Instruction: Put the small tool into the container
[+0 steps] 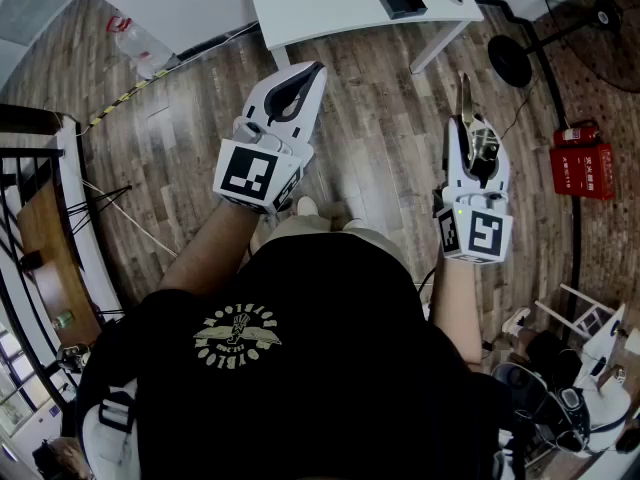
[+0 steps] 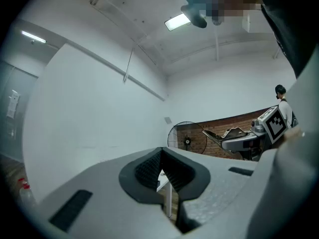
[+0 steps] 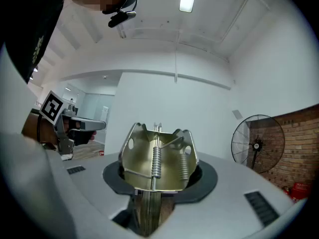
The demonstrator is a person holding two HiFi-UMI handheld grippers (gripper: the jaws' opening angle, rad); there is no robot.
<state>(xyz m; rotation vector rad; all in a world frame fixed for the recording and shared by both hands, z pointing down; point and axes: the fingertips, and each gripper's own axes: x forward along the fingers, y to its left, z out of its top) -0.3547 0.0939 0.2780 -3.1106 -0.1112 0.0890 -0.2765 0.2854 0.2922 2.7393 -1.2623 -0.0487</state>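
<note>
Small tool (image 3: 155, 166) with springs sits pinched in the right hand-held gripper (image 3: 157, 190), ready for carrying; the left hand-held gripper (image 2: 164, 169) is closed, empty.

My head cam looks steeply down on the left gripper (image 1: 312, 70) and right gripper (image 1: 477, 133). The gripper cams sit right behind their jaws, facing level, and both catch the fan (image 2: 187, 139).

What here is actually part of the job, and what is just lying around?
Part of the job:
- small brass tool, clamped in the right gripper's jaws

Just lying about:
- floor fan
- red box
- plastic bottle
</note>
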